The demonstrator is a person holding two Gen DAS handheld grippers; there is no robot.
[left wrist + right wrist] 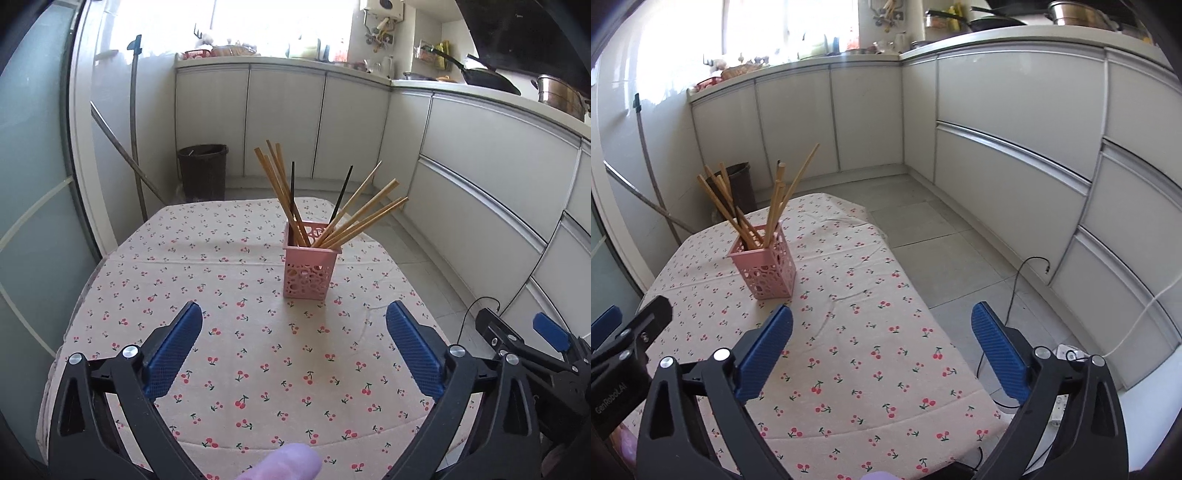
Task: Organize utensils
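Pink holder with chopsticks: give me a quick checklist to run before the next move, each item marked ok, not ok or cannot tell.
1. Pink holder upright on the tablecloth: ok.
2. Chopsticks all inside the holder, none loose on the cloth: ok.
3. Left hand-held gripper open and empty: ok.
4. Right hand-held gripper open and empty: ok.
5. Both grippers clear of the holder: ok.
6. Chopsticks sorted by colour, black among wooden: not ok.

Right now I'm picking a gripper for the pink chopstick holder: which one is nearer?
Left, narrowly. The holder stands just ahead of the left gripper, while it sits ahead and off to the left of the right gripper.
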